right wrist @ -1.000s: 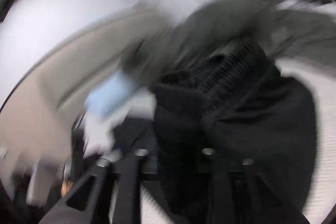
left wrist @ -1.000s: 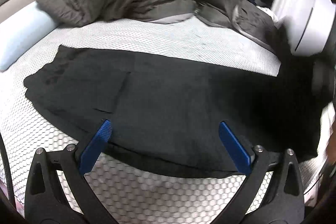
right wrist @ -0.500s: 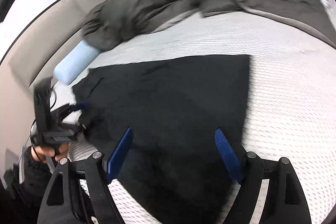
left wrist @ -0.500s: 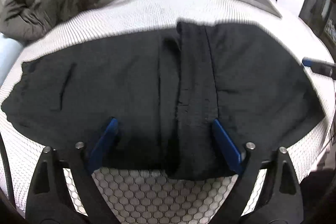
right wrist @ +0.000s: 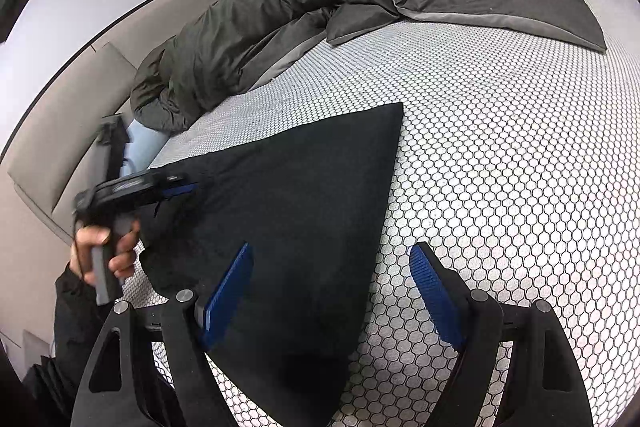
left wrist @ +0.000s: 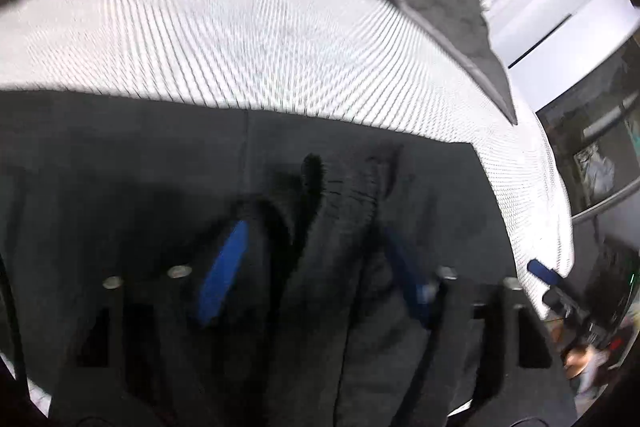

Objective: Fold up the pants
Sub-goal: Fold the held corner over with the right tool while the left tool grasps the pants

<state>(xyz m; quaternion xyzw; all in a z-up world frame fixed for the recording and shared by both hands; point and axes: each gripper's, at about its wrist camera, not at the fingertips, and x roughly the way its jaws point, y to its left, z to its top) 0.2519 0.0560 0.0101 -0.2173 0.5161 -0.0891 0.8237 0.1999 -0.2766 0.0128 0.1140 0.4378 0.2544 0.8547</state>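
While the left tool (left wrist: 316,267) has just been closing on the raised ridge of the black pants (right wrist: 304,187), the grip wants to gather every layer of that bunched band between the blue pads (left wrist: 222,279) before any lift, or a loose layer could slip out and spoil the fold. From the blurred left wrist view the ridge runs between the half-closed jaws, but whether the pads already press on it I cannot tell. The pants lie flat on the honeycomb-patterned bed (right wrist: 500,147), folded to a straight edge, with a dark quilt (right wrist: 280,7) heaped well beyond them. Further right, the right tool (right wrist: 332,291) stands wide open and holds nothing: its left pad sits over the near corner of the pants, its right pad over bare bed, so the cloth's right-hand edge passes between the jaws. I judge it should close only once that edge is squarely inside.
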